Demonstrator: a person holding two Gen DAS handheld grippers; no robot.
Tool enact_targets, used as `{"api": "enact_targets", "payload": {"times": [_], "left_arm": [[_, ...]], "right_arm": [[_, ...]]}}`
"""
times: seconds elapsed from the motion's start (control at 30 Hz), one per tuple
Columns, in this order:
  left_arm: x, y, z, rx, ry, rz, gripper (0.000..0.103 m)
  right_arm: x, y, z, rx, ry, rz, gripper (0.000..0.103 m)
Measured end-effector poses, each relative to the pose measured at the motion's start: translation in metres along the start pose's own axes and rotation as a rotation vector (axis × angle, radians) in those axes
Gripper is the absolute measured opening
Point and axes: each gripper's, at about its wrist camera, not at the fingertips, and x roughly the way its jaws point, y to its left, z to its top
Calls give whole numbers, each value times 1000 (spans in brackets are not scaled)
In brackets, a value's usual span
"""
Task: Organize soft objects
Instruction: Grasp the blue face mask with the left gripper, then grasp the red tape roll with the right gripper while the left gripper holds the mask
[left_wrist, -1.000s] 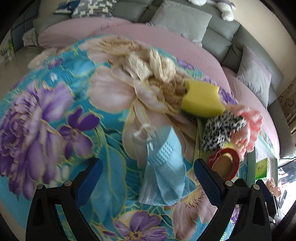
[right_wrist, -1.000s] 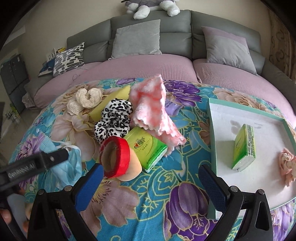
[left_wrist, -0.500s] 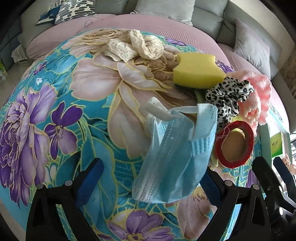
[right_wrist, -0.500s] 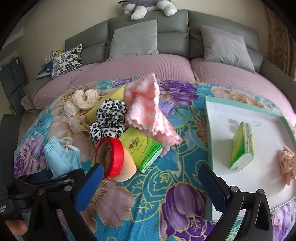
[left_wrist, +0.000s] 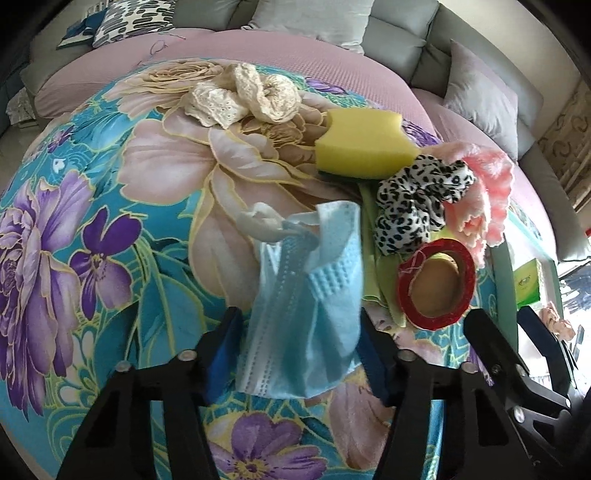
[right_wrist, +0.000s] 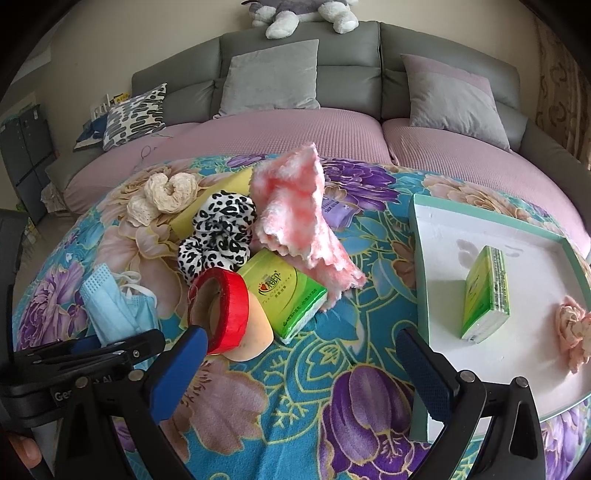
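Here we judged the closing left gripper (left_wrist: 301, 343) should pinch the blue face mask (left_wrist: 306, 306) through all its folds, while the right gripper (right_wrist: 301, 363) hung open, empty.

my left gripper (left_wrist: 299, 343) points down at the floral turquoise blanket (left_wrist: 110, 206), its blue-padded jaws closing on the crumpled light-blue pleated face mask (left_wrist: 310, 306) that sits between them, the pads close against its sides. beyond the mask lie a yellow sponge block (left_wrist: 364, 146), a cream lace scrunchie (left_wrist: 255, 94), a black-and-white leopard-print scrunchie (left_wrist: 417, 203) and a fluffy pink cloth (left_wrist: 484, 192). a red roll of tape (left_wrist: 437, 284) stands just right of the mask.
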Motion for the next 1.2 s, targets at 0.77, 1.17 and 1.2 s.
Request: {"api": "enact_targets", "payload": {"times": [0.77, 1.17, 1.2], "left_arm": [[-7, 18, 0, -53, -31, -75, 22], [-25, 55, 0, -160, -79, -69, 21], [-26, 59, -1, -169, -81, -70, 21]], "right_arm": [[0, 22, -3, -84, -16, 8, 91], [6, 66, -12, -301, -40, -83, 82], [7, 69, -13, -318, -41, -94, 82]]}}
